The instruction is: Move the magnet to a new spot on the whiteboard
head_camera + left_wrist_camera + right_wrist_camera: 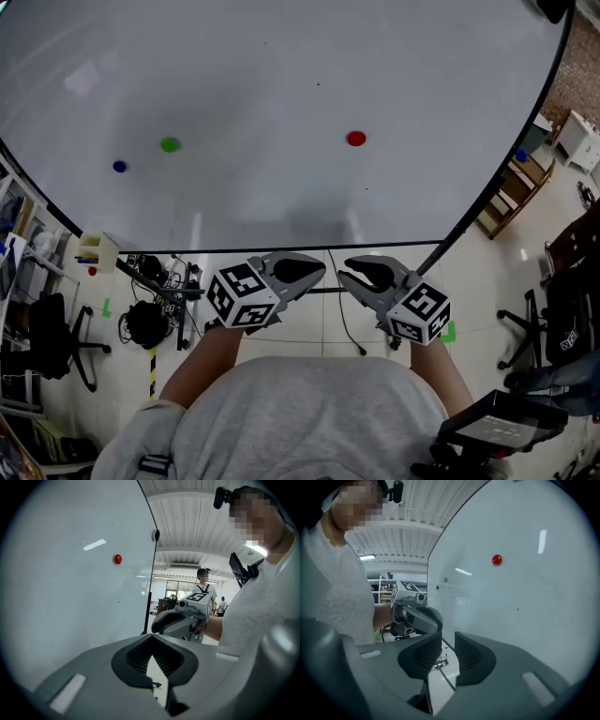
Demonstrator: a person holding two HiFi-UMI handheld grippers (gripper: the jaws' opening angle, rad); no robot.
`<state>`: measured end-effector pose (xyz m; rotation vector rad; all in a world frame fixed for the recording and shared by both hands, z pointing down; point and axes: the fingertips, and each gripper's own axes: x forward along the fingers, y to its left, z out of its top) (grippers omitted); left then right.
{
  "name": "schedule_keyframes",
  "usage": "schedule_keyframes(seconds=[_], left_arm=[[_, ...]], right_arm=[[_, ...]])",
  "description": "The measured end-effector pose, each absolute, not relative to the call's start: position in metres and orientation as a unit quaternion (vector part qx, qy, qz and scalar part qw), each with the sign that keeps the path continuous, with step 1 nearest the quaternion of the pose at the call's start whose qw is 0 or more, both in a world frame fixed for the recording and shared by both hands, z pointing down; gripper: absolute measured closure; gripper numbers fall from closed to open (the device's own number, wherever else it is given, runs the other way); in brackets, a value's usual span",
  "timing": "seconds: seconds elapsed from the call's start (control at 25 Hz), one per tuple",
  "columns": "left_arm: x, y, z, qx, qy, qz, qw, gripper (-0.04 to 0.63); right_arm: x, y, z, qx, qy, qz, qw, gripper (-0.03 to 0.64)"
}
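Red magnet (355, 139) on whiteboard (281, 75)

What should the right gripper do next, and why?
Probably reach the right gripper up to the red magnet. Its jaws stand slightly apart and empty, it hangs below the lower edge of the whiteboard, and that magnet is the nearest one.

On the pale tiled floor (300, 328) at the left stood a black office chair (56, 342), with a tangle of black cables (147, 323) and a strip of yellow-and-black tape (153, 370) just to its right. A cream box (97, 251) sat beyond them. At far left, a green magnet (170, 144) lay near a blue magnet (119, 167). At the right stood a wooden shelf unit (511, 192), with a white cabinet (574, 139) farther off.
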<state>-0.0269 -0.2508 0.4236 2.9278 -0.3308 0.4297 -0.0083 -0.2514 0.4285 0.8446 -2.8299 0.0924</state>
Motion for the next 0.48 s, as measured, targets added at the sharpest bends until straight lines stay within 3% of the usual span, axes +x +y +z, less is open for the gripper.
schedule_keyframes(seconds=[0.48], left_arm=[[-0.027, -0.249, 0.404, 0.978, -0.142, 0.131, 0.076, 0.615]], right_arm=[[0.013, -0.311, 0.277, 0.419, -0.821, -0.347, 0.171, 0.489]])
